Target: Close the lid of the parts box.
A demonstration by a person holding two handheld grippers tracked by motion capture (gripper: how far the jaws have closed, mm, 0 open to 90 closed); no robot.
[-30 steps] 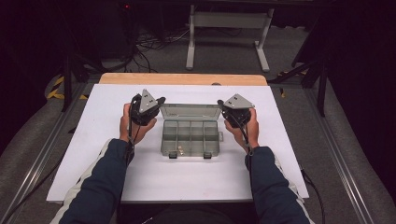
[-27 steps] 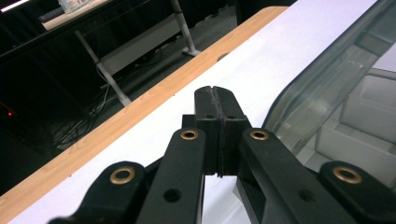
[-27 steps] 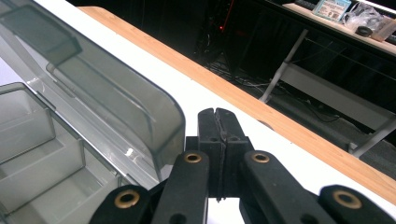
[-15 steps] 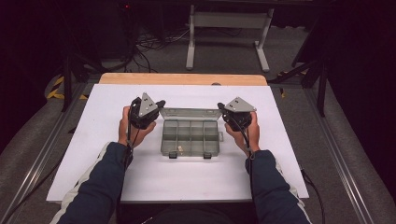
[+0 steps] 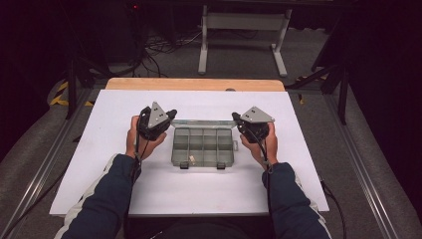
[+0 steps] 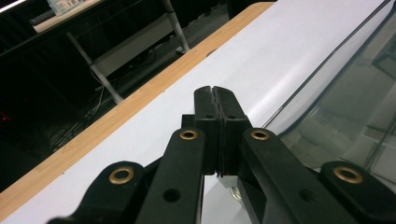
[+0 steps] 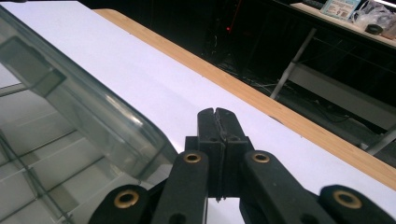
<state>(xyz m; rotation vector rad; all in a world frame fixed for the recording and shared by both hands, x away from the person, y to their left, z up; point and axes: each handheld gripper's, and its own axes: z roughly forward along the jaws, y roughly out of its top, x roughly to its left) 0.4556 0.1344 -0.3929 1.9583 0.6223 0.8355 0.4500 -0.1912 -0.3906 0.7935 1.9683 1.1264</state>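
A clear plastic compartment box (image 5: pixel 203 146) lies in the middle of the white table top (image 5: pixel 199 104), its lid standing up along the far side. My left gripper (image 5: pixel 172 114) sits at the box's far left corner and my right gripper (image 5: pixel 234 116) at its far right corner. Both are shut with nothing between the jaws, as the left gripper view (image 6: pixel 215 91) and the right gripper view (image 7: pixel 217 112) show. The lid's edge (image 6: pixel 327 70) runs to the right of the left jaws. The clear lid (image 7: pixel 88 102) rises to the left of the right jaws.
A small pale item (image 5: pixel 190 159) lies in a front compartment of the box. The table's wooden far edge (image 5: pixel 194 83) borders a dark floor with cables and a grey metal stand (image 5: pixel 244 30). Metal rails run along both table sides.
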